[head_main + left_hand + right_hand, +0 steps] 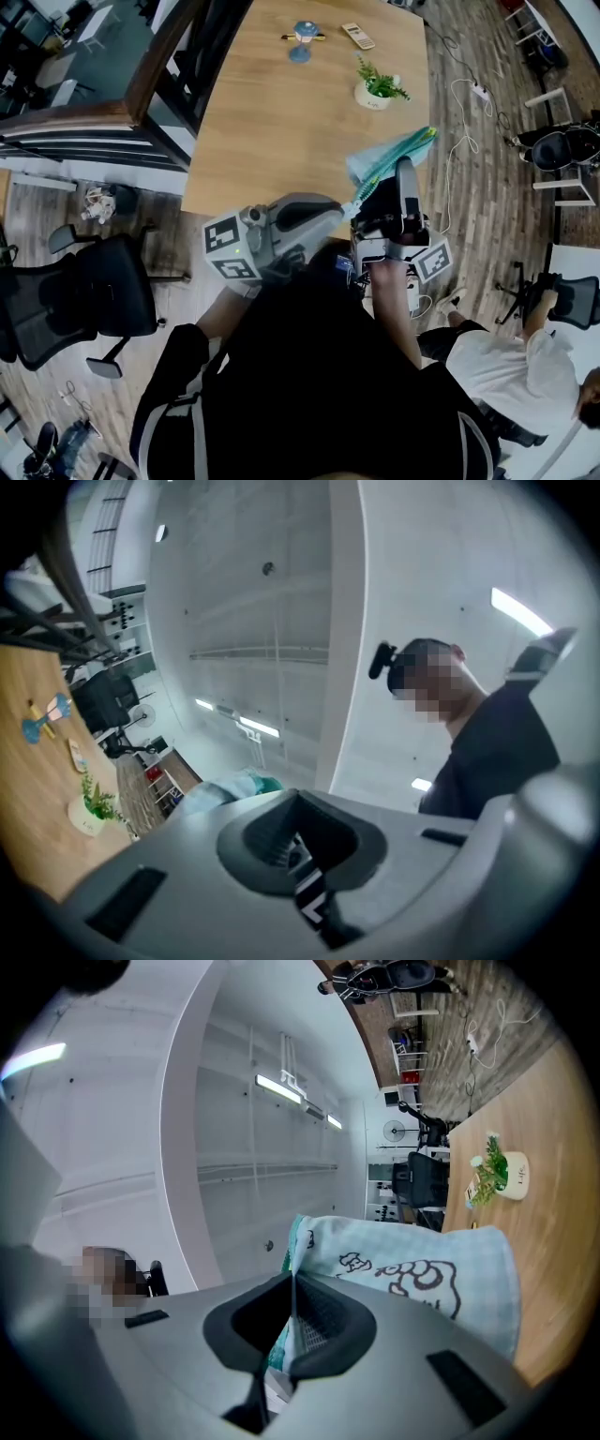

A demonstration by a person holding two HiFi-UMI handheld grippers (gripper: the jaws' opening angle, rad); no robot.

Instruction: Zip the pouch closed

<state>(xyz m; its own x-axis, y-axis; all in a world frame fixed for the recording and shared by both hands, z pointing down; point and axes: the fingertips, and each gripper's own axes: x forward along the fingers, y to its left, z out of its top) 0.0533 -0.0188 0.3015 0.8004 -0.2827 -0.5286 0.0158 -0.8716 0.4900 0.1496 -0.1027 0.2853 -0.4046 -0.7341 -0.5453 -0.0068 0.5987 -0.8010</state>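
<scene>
A light blue pouch (389, 155) with a green edge and cartoon print hangs over the near edge of the wooden table (281, 122). My right gripper (405, 171) points upward and is shut on the pouch's edge; in the right gripper view the fabric (412, 1269) runs down between the pads (323, 1321). My left gripper (345, 214) comes in from the left at the pouch's near corner. Its jaws are shut, with a thin black-and-white tab (309, 892) pinched between them. In the left gripper view the pouch (234, 787) shows just past the jaws.
A small potted plant (375, 89), a calculator-like device (357, 36) and a blue object (304, 42) stand on the far part of the table. A black office chair (103, 291) is at the left, a seated person (506, 375) at the lower right, cables (464, 122) on the floor.
</scene>
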